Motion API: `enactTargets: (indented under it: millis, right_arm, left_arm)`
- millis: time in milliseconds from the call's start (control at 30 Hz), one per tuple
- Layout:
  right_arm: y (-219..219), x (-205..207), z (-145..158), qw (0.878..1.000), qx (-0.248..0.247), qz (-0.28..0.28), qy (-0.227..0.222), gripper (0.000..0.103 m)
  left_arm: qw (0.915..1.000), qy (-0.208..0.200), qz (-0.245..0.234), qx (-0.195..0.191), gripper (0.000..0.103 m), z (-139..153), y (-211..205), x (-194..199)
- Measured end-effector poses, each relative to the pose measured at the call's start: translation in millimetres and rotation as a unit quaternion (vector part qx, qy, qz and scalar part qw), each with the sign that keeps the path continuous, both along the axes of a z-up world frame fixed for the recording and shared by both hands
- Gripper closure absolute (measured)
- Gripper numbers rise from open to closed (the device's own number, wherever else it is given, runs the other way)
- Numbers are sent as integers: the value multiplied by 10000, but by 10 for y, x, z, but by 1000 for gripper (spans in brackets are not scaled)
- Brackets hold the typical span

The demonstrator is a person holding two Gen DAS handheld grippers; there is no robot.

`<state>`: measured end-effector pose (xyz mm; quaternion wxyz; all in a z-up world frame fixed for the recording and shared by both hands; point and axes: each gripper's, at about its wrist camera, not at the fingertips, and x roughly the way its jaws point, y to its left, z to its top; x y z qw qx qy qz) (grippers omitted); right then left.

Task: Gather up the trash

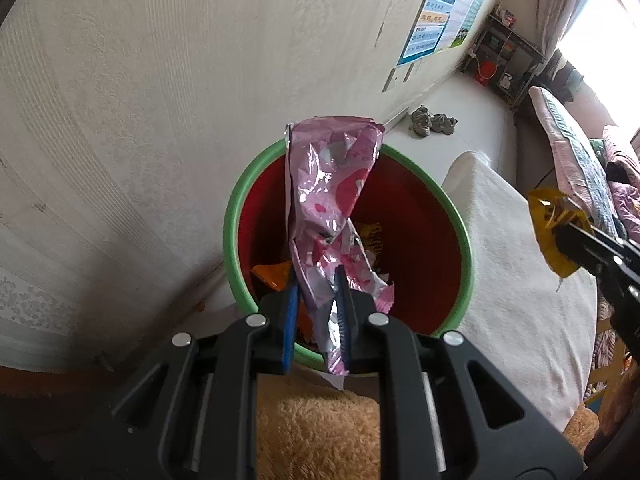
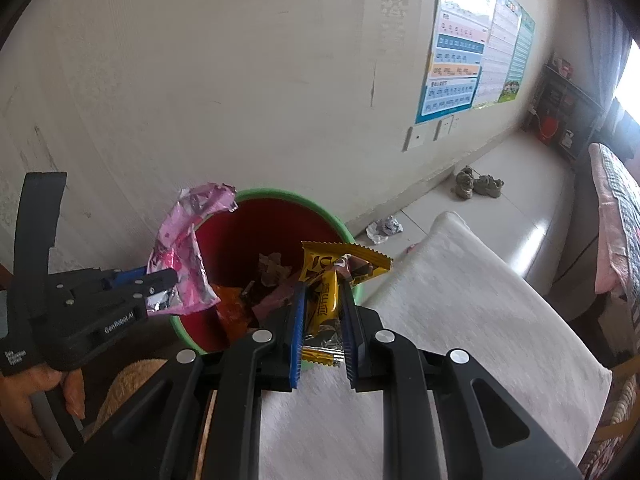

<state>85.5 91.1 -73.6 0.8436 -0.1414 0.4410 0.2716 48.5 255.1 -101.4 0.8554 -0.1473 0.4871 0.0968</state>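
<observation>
Pink wrapper [image 1: 332, 216] sits between the left gripper [image 1: 318, 280] fingers, pinched at its lower end; rest of it sticks up and fwd, right over the mouth of the red bin [image 1: 420, 240] w/ green rim. Silver inner foil shows at the torn bottom edge, below the pads. Yellow wrapper [image 2: 330, 280] is clamped between the right gripper [image 2: 324, 292] fingers, its serrated top edge fanning out just above the bin's near-right rim; lower end hangs between the fingers, toward the camera.

Bin stands on the floor against the pale patterned wall [image 1: 160, 100]. Inside the bin: orange wrapper [image 2: 232, 308], brownish scraps [image 2: 274, 266]. Right of the bin, touching or just beside it, a white cloth-covered surface [image 2: 460, 320]. Fuzzy orange fabric [image 1: 316, 432] lies on the bin's near side, under the left gripper. Beyond the bin along the wall: crumpled silver wrapper [image 2: 385, 227] on the floor, then a pair of shoes [image 2: 478, 186], then a dark shelf unit [image 2: 564, 120] w/ a red item, well apart from the bin. Posters [image 2: 460, 64] on the wall above and right of the bin. Window glare at far right.

Left fingers: narrow gap, blue pads pressing the pink wrapper from both sides. Right fingers: slightly wider gap, both pads against the yellow wrapper. A hand [image 2: 40, 392] grips the left tool's handle, left of the bin.
</observation>
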Motion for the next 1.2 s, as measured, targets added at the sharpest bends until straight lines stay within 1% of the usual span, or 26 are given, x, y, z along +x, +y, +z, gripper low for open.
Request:
enactTargets:
  millis: [300, 500, 700, 733, 800, 833, 867, 900, 933, 967, 1033, 1100, 1133, 1167, 1200]
  right_arm:
    - [169, 12, -48, 9998, -5, 177, 114, 86]
    - [247, 67, -76, 9995, 12, 241, 187, 86]
    - [309, 103, -80, 9992, 83, 359, 154, 86]
    - [316, 108, -76, 9991, 104, 376, 147, 85]
    - [324, 123, -65, 9990, 151, 404, 138, 77]
    - [326, 124, -57, 9989, 184, 411, 125, 72]
    - [320, 121, -47, 9988, 223, 419, 104, 67]
    - [312, 113, -39, 9987, 258, 423, 71, 64]
    - [307, 110, -30, 9987, 270, 419, 43, 58]
    - [297, 104, -21, 9988, 271, 412, 11, 55]
    - [265, 84, 13, 9988, 273, 401, -56, 53]
    - [202, 65, 64, 9988, 303, 358, -128, 49]
    - [164, 46, 92, 9988, 329, 322, -165, 46]
    - [84, 25, 141, 9987, 377, 255, -211, 42]
    - [22, 13, 175, 9987, 410, 203, -231, 41]
  left_arm:
    - [9999, 143, 39, 49, 87, -114, 35, 84]
    - [9998, 178, 72, 80, 87, -141, 27, 155]
    - [9996, 207, 171, 100, 87, -176, 25, 161]
    - [9995, 214, 187, 106, 85, -186, 23, 146]
    - [9993, 216, 256, 138, 71, -200, 41, 139]
    - [9992, 165, 317, 154, 57, -200, 50, 124]
    - [9992, 126, 357, 163, 53, -196, 60, 114]
    - [9990, 115, 395, 171, 52, -197, 68, 108]
    - [9990, 129, 403, 172, 51, -202, 70, 109]
    - [9989, 143, 401, 175, 51, -206, 69, 112]
    - [9990, 144, 391, 181, 50, -195, 44, 110]
    - [9991, 104, 387, 149, 50, -161, 9, 99]
    - [9992, 56, 389, 116, 48, -138, -13, 91]
    - [9992, 3, 392, 91, 43, -110, -40, 76]
    - [9992, -91, 388, 60, 42, -67, -85, 57]
